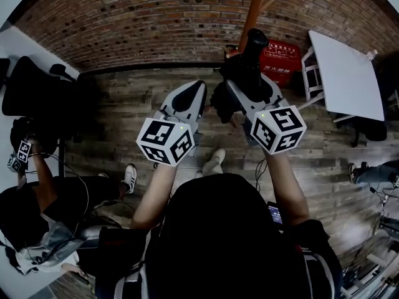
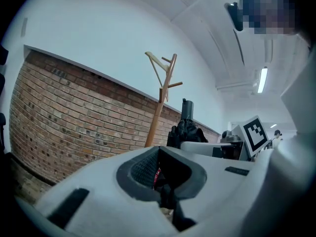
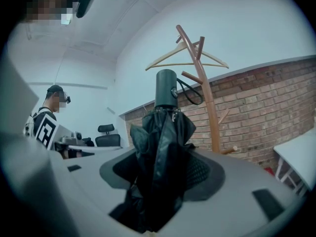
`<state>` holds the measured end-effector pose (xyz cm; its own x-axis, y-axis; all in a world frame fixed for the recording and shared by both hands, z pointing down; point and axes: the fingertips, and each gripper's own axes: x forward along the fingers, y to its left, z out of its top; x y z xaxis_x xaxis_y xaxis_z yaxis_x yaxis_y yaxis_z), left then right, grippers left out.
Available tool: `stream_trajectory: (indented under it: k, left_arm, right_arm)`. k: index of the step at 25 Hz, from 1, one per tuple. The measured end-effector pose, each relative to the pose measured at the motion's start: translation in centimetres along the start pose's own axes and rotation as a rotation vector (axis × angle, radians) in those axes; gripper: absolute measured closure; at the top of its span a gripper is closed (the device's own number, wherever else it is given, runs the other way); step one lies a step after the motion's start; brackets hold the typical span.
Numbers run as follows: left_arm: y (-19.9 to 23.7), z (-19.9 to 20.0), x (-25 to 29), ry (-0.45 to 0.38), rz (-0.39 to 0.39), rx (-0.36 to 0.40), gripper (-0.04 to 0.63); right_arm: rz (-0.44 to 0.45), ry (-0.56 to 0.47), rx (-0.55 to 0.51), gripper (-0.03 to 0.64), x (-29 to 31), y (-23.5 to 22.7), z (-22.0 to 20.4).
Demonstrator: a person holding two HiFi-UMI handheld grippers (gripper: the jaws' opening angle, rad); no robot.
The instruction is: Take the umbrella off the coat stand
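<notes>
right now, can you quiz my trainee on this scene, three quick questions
1. True or false: the black folded umbrella hangs untouched on the wooden coat stand.
2. Which tool grips it? A the left one, B the right tool, C neither.
3. Fill in: the wall behind the stand is made of red ____.
Key: 1 false, it stands handle up in a tool, clear of the stand; 2 B; 3 brick.
</notes>
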<state>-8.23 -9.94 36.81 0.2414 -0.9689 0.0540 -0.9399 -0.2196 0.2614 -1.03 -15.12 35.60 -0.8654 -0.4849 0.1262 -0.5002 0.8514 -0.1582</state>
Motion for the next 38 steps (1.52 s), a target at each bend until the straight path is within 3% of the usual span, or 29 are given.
stream_trajectory:
  k: [15,23,38]
  left_arm:
    - [-5.3,0.1,-4.6,-0.018,-0.032,0.000,0.577]
    - [-5.6,0.0,-7.1,-0.029,-0.033,0.023,0.577]
    - [-6.4,1.9,-3.6,-0.055,-0.035,0.026,0.577]
  right_arm:
    - [-0.006,0.014,-0.038,0.357,-6.5,3.7,0.3]
    - [-0.005,0.013,-0.045,0.357,-7.6,6.0,-0.6]
    - [0.021,0.023,-0.071,0.357,-6.7,3.2,1.4]
